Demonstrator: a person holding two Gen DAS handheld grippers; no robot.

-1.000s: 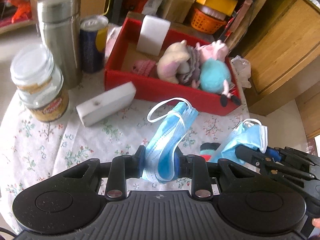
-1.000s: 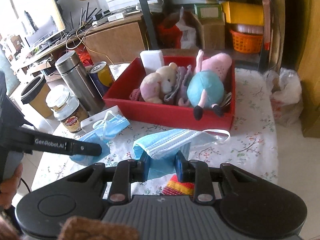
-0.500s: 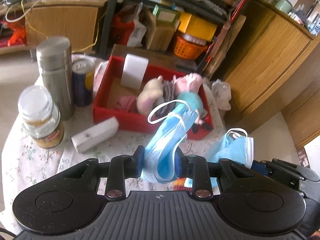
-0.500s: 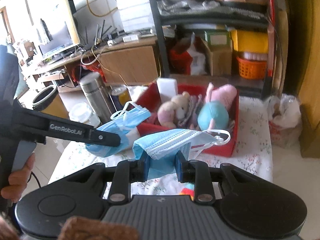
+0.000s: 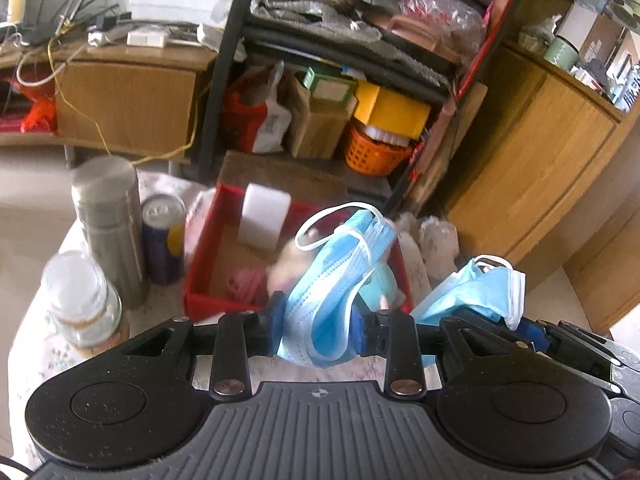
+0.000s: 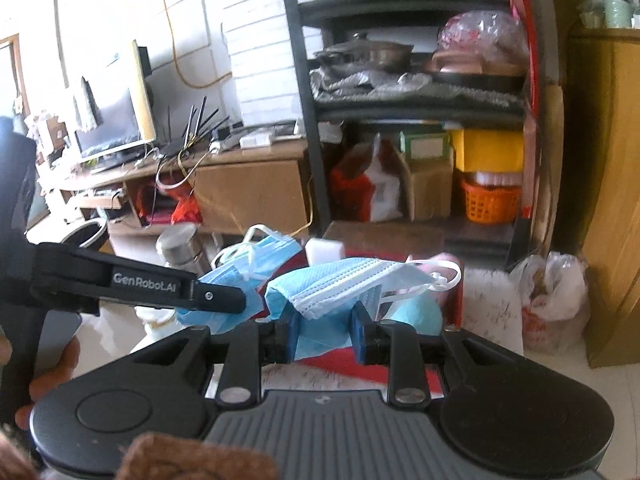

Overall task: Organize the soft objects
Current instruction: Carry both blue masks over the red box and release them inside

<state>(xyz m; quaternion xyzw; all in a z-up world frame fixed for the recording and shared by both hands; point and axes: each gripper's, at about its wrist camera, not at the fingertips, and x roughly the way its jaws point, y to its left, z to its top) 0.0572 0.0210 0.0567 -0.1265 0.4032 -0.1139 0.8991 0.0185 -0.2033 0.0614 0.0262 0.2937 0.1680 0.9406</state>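
My left gripper (image 5: pixel 318 320) holds a folded blue face mask (image 5: pixel 332 276) between its blue pads; the jaws are opening slightly, with the pads still on the mask. It hangs above the near edge of the red box (image 5: pixel 202 272), where a pink plush (image 5: pixel 244 282) lies blurred. My right gripper (image 6: pixel 324 330) is shut on a second blue and white face mask (image 6: pixel 344 280), over the red box (image 6: pixel 324 362) and a teal plush (image 6: pixel 416 314). In the right wrist view the left gripper (image 6: pixel 224 300) reaches in from the left with its mask (image 6: pixel 260 254).
A steel flask (image 5: pixel 108 216), a drink can (image 5: pixel 164 236) and a glass jar (image 5: pixel 80 300) stand left of the box on the floral cloth. A white block (image 5: pixel 264 220) leans in the box. Beyond are a loaded shelf (image 5: pixel 360 60), a wooden cabinet (image 5: pixel 540 160) and a plastic bag (image 6: pixel 552 300).
Both grippers have risen with their masks and tilted upward. The table and the red box have dropped lower in both views, and more of the shelf shows.
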